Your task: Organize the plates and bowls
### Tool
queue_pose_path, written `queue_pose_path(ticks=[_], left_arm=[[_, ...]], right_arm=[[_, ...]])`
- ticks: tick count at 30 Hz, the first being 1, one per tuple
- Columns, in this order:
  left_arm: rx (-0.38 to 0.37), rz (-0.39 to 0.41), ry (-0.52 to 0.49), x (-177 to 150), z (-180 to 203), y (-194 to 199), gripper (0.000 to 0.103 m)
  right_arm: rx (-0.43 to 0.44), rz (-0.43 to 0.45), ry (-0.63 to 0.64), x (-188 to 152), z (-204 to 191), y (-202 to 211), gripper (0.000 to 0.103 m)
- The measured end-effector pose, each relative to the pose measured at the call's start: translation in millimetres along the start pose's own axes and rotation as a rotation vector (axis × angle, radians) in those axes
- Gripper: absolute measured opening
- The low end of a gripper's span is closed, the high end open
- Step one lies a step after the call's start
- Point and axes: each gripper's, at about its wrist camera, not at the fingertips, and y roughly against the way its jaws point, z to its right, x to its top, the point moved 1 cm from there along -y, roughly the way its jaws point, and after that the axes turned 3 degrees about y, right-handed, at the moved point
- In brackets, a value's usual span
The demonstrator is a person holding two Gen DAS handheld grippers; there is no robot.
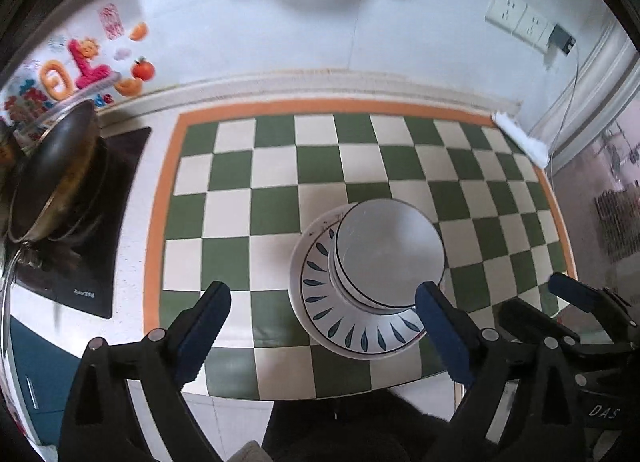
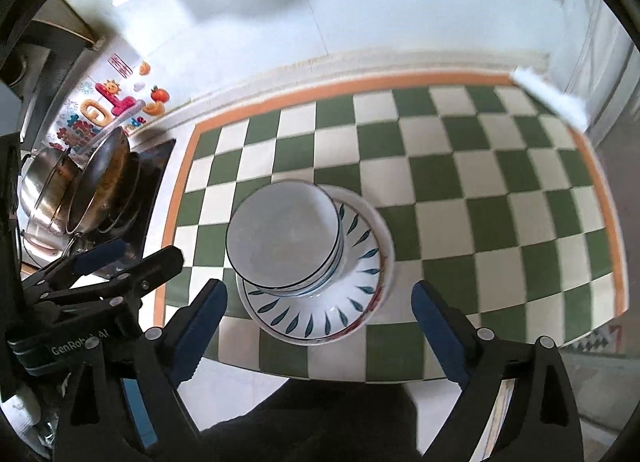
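A stack of white bowls (image 1: 390, 252) (image 2: 286, 236) with dark rims sits on stacked plates (image 1: 320, 302) (image 2: 356, 302) with blue leaf marks, near the front edge of a green and white checkered mat (image 1: 280, 166) (image 2: 480, 182). My left gripper (image 1: 322, 328) is open and empty, above the mat's front edge, its right finger close to the plates. My right gripper (image 2: 320, 328) is open and empty, just in front of the plates. Each gripper shows at the edge of the other's view, the right one (image 1: 576, 302) and the left one (image 2: 116, 262).
A dark pan (image 1: 52, 178) (image 2: 104, 186) with steel pots stands on a black cooktop (image 1: 88, 262) at the left. Colourful stickers (image 1: 80, 66) mark the white wall. Sockets (image 1: 520, 22) with a cable are at the back right. A white cloth (image 1: 520, 138) (image 2: 552, 96) lies at the mat's far right corner.
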Motion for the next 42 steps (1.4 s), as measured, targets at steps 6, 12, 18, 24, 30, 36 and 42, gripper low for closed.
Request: queue_pose_path(ticks=[6, 12, 18, 24, 30, 36, 42], left_arm=[[0.012, 0.092, 0.035, -19, 7, 46, 0.095], [0.020, 0.176, 0.066, -48, 20, 92, 0.103], [0.032, 0.251, 0.097, -77, 33, 134, 0.103], [0.060, 0.289, 0.092, -106, 41, 167, 0.103], [0.066, 0.308, 0.103, -131, 40, 189, 0.103], [0.093, 0.340, 0.077, -153, 37, 210, 0.103], [0.104, 0.357, 0.065, -166, 30, 225, 0.103]], right_arm=[[-0.019, 0.111, 0.028, -13, -4, 55, 0.100], [-0.011, 0.177, 0.074, -37, -8, 105, 0.101], [0.005, 0.211, 0.107, -70, -9, 146, 0.102], [-0.013, 0.261, 0.116, -98, -5, 184, 0.102], [-0.040, 0.308, 0.135, -123, -11, 222, 0.102], [-0.063, 0.354, 0.142, -141, -22, 247, 0.102], [-0.068, 0.366, 0.143, -155, -33, 259, 0.102]])
